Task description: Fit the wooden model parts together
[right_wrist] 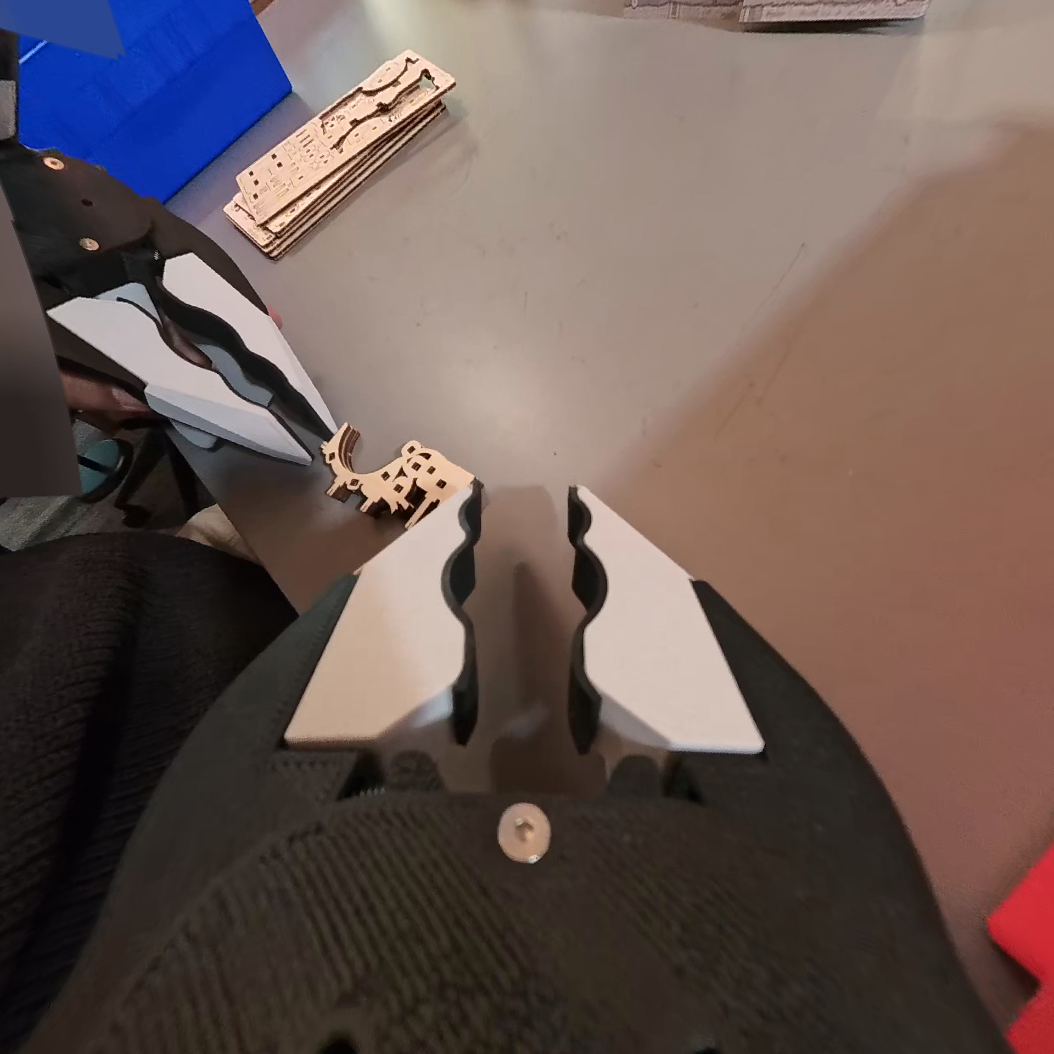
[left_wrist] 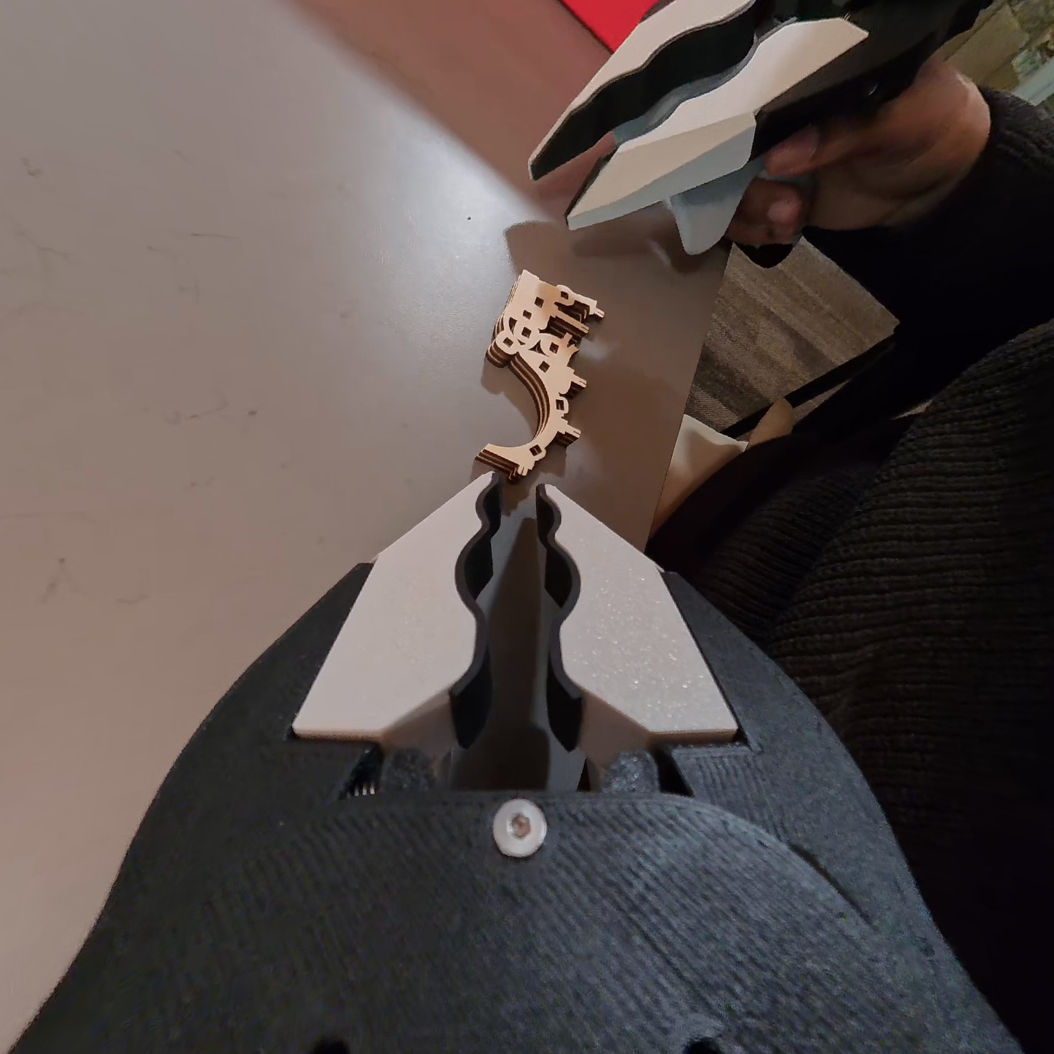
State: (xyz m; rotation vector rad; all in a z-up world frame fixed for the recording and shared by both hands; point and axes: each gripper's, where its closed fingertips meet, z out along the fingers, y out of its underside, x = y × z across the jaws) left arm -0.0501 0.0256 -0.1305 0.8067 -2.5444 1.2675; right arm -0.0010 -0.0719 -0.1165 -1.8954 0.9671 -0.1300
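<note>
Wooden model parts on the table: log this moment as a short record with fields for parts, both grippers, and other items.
surface: grey table
wooden model parts: stacked curved cut-outs lying flat near the table edge, held by neither gripper
left gripper: open by a narrow gap, empty, tips just short of the parts
right gripper: open, empty, beside the parts
wooden sheets: stack of cut-out sheets farther back
blue box: behind the sheets

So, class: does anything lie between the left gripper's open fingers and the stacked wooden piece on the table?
Nothing visible does. The left gripper is open, just short of the wooden piece, with only bare table between.
</note>
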